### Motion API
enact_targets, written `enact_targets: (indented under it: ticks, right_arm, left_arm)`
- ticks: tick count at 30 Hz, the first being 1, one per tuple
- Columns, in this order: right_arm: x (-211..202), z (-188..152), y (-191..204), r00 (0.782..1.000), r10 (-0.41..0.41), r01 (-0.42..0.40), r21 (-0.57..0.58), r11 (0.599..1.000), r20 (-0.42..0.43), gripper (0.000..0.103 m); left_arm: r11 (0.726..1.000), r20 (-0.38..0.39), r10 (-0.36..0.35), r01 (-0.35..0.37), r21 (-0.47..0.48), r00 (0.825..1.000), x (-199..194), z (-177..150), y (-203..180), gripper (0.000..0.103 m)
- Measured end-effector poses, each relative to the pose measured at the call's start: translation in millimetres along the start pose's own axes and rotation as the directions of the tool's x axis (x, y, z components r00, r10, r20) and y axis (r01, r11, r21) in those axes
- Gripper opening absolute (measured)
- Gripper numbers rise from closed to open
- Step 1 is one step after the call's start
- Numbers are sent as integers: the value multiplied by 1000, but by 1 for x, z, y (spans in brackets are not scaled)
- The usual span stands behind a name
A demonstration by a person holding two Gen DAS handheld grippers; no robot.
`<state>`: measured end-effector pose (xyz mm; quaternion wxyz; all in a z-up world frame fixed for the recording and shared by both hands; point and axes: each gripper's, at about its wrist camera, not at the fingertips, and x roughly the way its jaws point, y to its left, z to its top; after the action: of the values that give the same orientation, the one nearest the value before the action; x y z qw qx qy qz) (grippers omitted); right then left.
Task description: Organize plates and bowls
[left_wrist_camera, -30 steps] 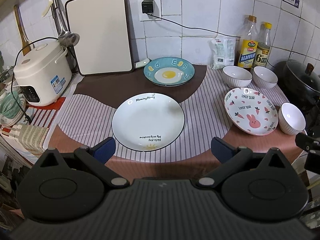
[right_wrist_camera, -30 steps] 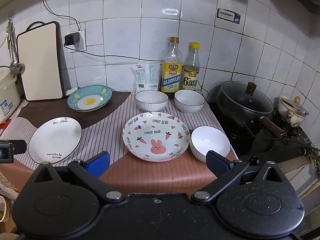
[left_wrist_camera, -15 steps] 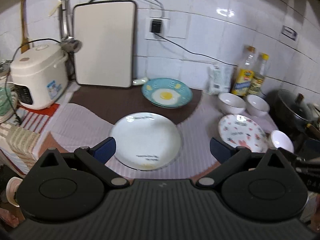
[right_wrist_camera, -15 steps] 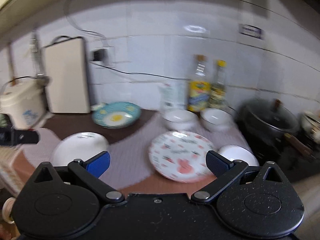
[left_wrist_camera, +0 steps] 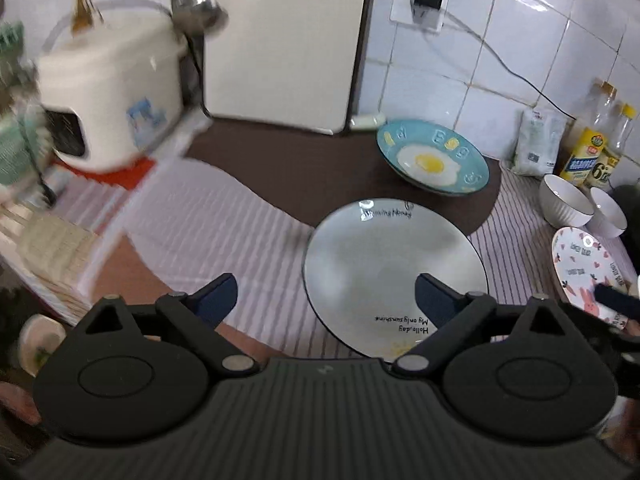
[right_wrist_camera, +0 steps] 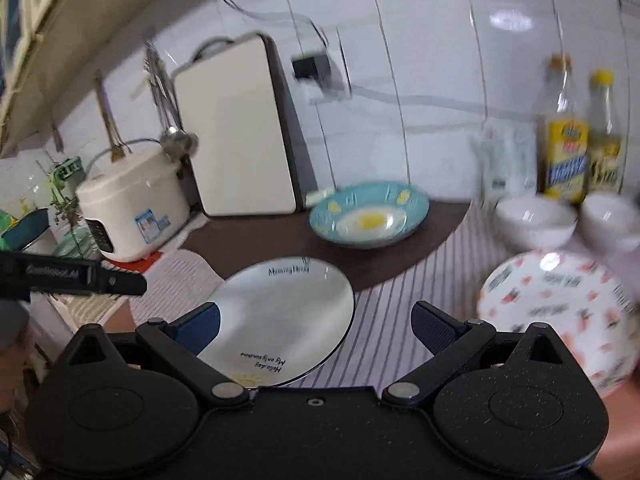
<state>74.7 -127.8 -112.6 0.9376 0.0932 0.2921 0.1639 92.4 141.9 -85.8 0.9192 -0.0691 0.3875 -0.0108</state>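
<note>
A white plate (left_wrist_camera: 394, 276) with black lettering lies on the striped cloth, also in the right wrist view (right_wrist_camera: 280, 316). Behind it sits a blue egg-pattern plate (left_wrist_camera: 432, 162) (right_wrist_camera: 368, 214). A pink rabbit plate (left_wrist_camera: 588, 268) (right_wrist_camera: 560, 304) lies to the right, with two white bowls (left_wrist_camera: 564, 204) (right_wrist_camera: 536, 220) behind it. My left gripper (left_wrist_camera: 326, 300) is open and empty above the cloth, its right finger over the white plate's front. My right gripper (right_wrist_camera: 316, 324) is open and empty, hovering over the white plate's right edge.
A white rice cooker (left_wrist_camera: 108, 96) stands at the left. A cutting board (left_wrist_camera: 280, 40) leans on the tiled wall beside a hanging ladle (left_wrist_camera: 198, 4). Two oil bottles (right_wrist_camera: 580, 136) and a white packet (left_wrist_camera: 536, 140) stand at the back right.
Both grippers have moved forward and swung left, closer to the white plate. Both views are blurred by motion. No dish has moved.
</note>
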Motion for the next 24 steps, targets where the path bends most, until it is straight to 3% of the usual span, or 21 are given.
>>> enact_targets:
  ticks: [2,5,8,13,17,19,22,24]
  right_arm:
    - [22,-8,-3,999,-2,3,11,1000,-33,102]
    - [52,-17,-6,997,-28,30,21,999,-68,98]
    - [73,-26,-11,993,-72,76,37,996,-89,97]
    - [89,-31,-23,988,-70,87,128,988,-135,92]
    - [96,-32,-27,988,-63,87,163,983,-143,78]
    - [99,-31,-26,987,-38,64,164,984,-157,66]
    - [101,-30,-23,985,-22,47,150,987,-169,50]
    - [103,-30,-24,984,-5,34,159,987,-181,31]
  left_arm:
    - [998,1,-61,61,14,998,18,-6,5,90]
    - [997,9,-56,56,49,998,39,-13,3,89]
    - [998,-32,-50,51,23,998,62,-14,7,89]
    - [999,-97,-44,44,-7,994,88,-16,17,76]
    - [999,-133,-46,42,-34,990,99,-19,22,59]
    - [997,-146,-67,59,-57,987,102,-19,23,51]
    - [996,-160,-83,75,-55,984,106,-21,18,26]
    - [997,-168,-69,60,-56,983,108,-22,16,22]
